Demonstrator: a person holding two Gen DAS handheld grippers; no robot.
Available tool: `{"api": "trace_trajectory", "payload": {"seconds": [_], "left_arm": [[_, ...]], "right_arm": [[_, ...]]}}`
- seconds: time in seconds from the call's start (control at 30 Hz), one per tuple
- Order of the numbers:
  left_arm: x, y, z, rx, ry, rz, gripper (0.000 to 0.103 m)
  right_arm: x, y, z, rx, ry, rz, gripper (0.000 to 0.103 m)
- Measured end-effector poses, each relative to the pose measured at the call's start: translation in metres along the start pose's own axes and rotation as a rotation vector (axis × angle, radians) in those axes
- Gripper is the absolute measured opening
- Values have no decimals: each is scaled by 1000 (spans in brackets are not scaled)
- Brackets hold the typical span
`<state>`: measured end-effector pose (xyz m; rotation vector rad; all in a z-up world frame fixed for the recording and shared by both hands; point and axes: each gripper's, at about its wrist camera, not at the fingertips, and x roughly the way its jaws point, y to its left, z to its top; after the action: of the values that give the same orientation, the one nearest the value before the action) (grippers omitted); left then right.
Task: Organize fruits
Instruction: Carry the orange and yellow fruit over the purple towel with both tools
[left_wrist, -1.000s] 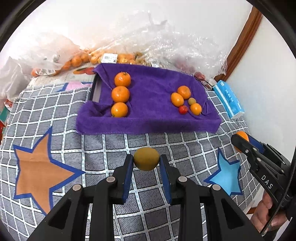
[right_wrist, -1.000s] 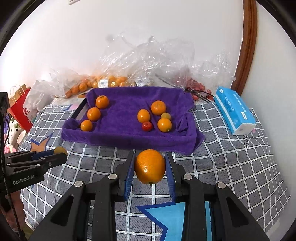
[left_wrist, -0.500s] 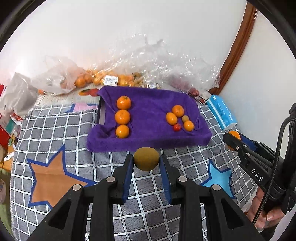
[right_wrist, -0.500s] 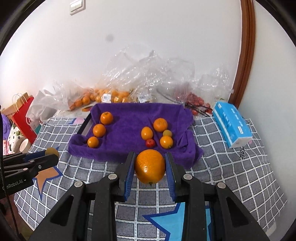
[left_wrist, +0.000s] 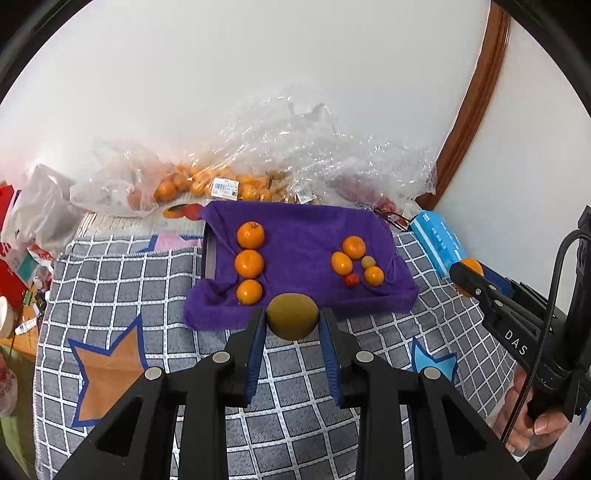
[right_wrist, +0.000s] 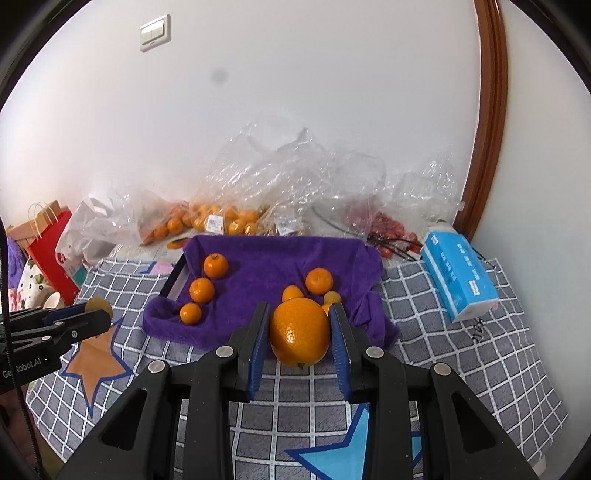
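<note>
My left gripper (left_wrist: 292, 321) is shut on a greenish-brown kiwi (left_wrist: 292, 316), held above the checkered cloth in front of the purple towel (left_wrist: 303, 236). My right gripper (right_wrist: 299, 328) is shut on a large orange (right_wrist: 300, 331), also raised before the towel (right_wrist: 266, 266). On the towel three mandarins (left_wrist: 250, 263) lie in a column at the left. A cluster of small oranges, a red tomato (left_wrist: 351, 280) and a small green fruit sits at the right. In the left wrist view the right gripper (left_wrist: 466, 274) shows at the right edge, and in the right wrist view the left gripper (right_wrist: 98, 309) shows at the left edge.
Clear plastic bags of mandarins (left_wrist: 207, 184) and red fruits (right_wrist: 391, 229) lie along the wall behind the towel. A blue tissue box (right_wrist: 458, 277) lies at the right. Red paper bags and clutter (right_wrist: 48, 254) stand at the left. A wooden door frame (right_wrist: 487, 122) rises at the right.
Both grippers have risen with their fruits still gripped; the towel and table look smaller and farther, and more wall shows.
</note>
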<state>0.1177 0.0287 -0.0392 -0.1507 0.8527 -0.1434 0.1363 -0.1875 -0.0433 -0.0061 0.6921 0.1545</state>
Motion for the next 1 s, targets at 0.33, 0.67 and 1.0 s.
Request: {"api": "trace_trajectory", "payload": {"seconds": [0.33,0.67,1.0], "left_arm": [[-12,-2,17,15,-47,12,28],[-13,-3,26,21,-58,20,28],[-8,-2,41,22,-76,22,28]], "right_arm": [[-2,1,13,-4,-24,-5,32],[-1,0,26,-10,-47,-16,32],[3,-3,37,-5,-59,-24,32]]}}
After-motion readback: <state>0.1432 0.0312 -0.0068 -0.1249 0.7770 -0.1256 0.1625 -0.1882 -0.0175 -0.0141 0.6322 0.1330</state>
